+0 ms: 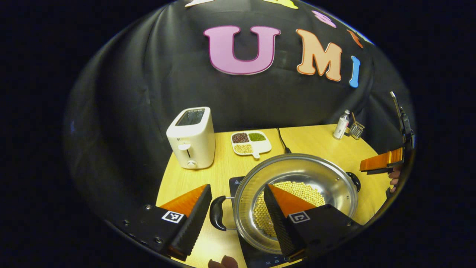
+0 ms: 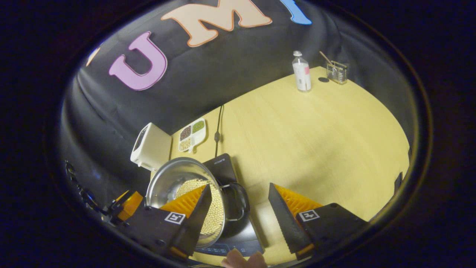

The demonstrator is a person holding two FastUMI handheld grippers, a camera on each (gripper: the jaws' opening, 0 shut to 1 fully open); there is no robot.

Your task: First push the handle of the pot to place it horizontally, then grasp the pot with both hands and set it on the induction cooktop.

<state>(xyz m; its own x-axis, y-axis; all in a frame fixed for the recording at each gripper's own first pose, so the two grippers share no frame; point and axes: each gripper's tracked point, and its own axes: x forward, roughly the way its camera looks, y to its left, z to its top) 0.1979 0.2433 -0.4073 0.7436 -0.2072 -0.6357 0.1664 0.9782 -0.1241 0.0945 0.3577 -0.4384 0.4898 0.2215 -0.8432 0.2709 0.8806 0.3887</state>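
Note:
The steel pot (image 1: 297, 171), with yellow beans in it, rests on the black induction cooktop (image 1: 235, 183). Its two black handles point left (image 1: 217, 213) and right (image 1: 354, 181). My left gripper (image 1: 237, 190) is open and straddles the left handle and rim, one finger outside and one over the beans. At the far right of the left gripper view the right gripper (image 1: 383, 162) appears. In the right gripper view the pot (image 2: 167, 178) sits on the cooktop (image 2: 223, 167). My right gripper (image 2: 238, 188) is open, and the near handle (image 2: 238, 206) lies between its fingers, untouched.
A white toaster (image 1: 191, 137) and a divided dish of beans (image 1: 250, 142) stand behind the pot, and a power cord (image 1: 282, 141) runs to the cooktop. A white bottle (image 2: 302, 72) and a wire holder (image 2: 336, 71) stand at the far corner of the wooden table (image 2: 316, 130).

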